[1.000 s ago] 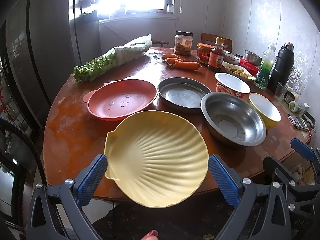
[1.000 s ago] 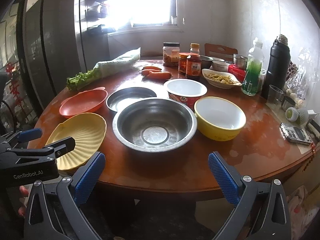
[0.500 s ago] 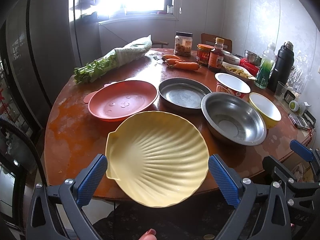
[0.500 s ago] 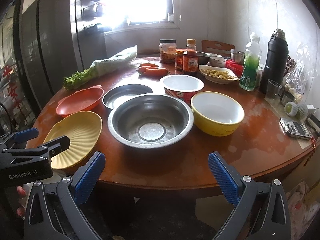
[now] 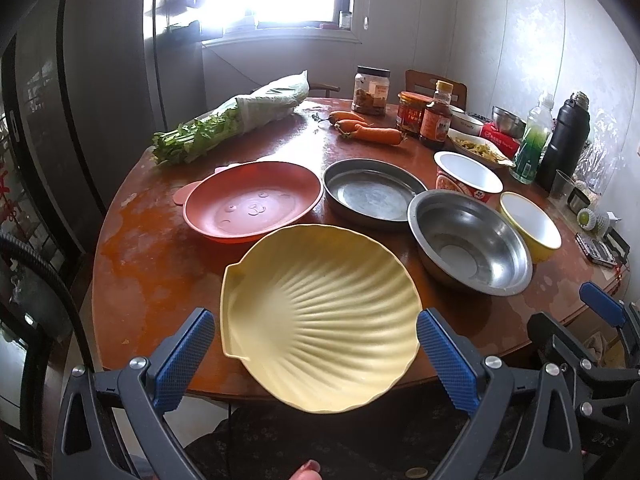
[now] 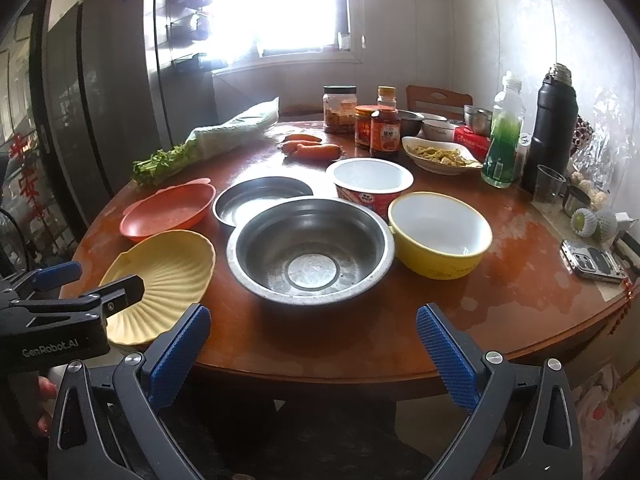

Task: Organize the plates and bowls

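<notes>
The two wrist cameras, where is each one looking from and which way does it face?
Left wrist: sits behind the open left gripper, facing across the table at the yellow shell plate; a fingertip shows below.
Right wrist: sits behind the open right gripper, facing the steel bowl; the left gripper shows at the left edge.
Shared: shell plate, steel bowl, pink plate, yellow bowl.

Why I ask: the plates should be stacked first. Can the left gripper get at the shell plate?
Probably yes: the left gripper is open, the yellow shell plate lies between its fingers at the table edge, and nothing blocks it.
</notes>
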`<state>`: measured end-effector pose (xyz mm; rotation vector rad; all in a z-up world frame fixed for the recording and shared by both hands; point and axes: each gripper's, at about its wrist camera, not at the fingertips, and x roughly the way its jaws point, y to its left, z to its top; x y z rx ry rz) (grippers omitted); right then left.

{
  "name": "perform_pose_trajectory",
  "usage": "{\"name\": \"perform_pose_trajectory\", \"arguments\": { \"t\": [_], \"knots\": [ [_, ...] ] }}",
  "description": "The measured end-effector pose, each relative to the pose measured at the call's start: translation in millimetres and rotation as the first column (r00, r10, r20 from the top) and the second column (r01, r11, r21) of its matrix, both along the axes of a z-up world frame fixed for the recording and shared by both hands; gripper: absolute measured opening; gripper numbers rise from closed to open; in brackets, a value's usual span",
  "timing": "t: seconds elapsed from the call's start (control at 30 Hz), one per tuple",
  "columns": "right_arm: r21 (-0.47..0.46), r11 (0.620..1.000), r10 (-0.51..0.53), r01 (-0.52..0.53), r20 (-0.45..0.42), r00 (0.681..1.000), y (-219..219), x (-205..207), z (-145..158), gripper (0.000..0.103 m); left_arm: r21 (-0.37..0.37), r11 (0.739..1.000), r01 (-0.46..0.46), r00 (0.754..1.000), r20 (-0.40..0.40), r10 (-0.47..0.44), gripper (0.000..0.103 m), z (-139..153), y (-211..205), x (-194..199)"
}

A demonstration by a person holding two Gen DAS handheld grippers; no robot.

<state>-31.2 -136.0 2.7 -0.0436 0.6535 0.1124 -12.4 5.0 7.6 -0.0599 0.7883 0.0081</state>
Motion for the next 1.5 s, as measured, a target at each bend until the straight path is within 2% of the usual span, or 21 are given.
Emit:
{"name": "perform_pose_trajectory", "arguments": {
  "t": [0.23,0.47,0.67,0.83,0.97,1.03,1.23,1.3,1.33,1.4,1.43,1.5],
  "knots": [
    [0.033,0.998,0.049,-0.048,-0.004,0.999,14.5,2.5,4.5,0.103,-0.01,1.0,-0.021,1.0,0.003,0.021,0.102,5.7,22.2,2.1],
    [0.046,0.991,0.126,-0.125,-0.015,0.992,42.1,5.8,3.8,0.103,-0.014,0.999,-0.04,0.999,-0.037,0.039,0.102,3.9,49.2,9.2],
    [0.054,0.977,0.211,-0.207,-0.064,0.975,69.1,14.0,-4.2,0.103,-0.006,0.999,-0.038,0.998,-0.059,0.037,0.102,-0.5,62.9,17.5],
    [0.069,0.97,0.238,-0.231,-0.114,0.964,81.4,26.0,-15.3,0.103,0.013,1.0,-0.024,0.996,-0.09,0.025,0.102,-10.0,69.6,29.7],
    [0.064,0.966,0.258,-0.25,-0.161,0.953,93.6,37.1,-29.7,0.103,-0.02,1.0,-0.017,0.993,-0.118,0.015,0.102,-19.8,75.9,42.4],
    [0.062,0.962,0.272,-0.265,-0.176,0.946,98.8,41.0,-35.9,0.101,-0.001,1.0,-0.022,0.992,-0.125,0.021,0.101,-24.9,75.6,48.9],
    [0.055,0.959,0.284,-0.279,-0.177,0.942,105.2,49.1,-45.2,0.092,-0.001,1.0,-0.005,0.99,-0.138,0.005,0.088,-34.4,73.4,63.6],
    [0.066,0.956,0.292,-0.285,-0.168,0.942,105.3,53.0,-45.8,0.079,0.006,1.0,0.007,0.991,-0.135,-0.006,0.084,-36.4,71.2,67.7],
    [0.063,0.956,0.294,-0.287,-0.167,0.941,105.7,54.5,-46.1,0.077,0.006,1.0,0.007,0.991,-0.132,-0.006,0.081,-37.5,70.3,70.8],
    [0.053,0.957,0.29,-0.286,-0.161,0.943,106.0,58.1,-46.9,0.069,-0.006,1.0,0.021,0.991,-0.135,-0.021,0.071,-40.7,68.7,76.5],
    [0.05,0.957,0.29,-0.285,-0.16,0.944,105.9,60.1,-47.6,0.067,-0.018,0.999,0.032,0.989,-0.141,-0.035,0.059,-43.4,67.8,79.2],
    [0.047,0.956,0.293,-0.289,-0.159,0.943,105.9,63.5,-48.6,0.057,0.001,0.999,0.04,0.991,-0.127,-0.039,0.05,-44.7,64.6,81.2]
  ]
}}
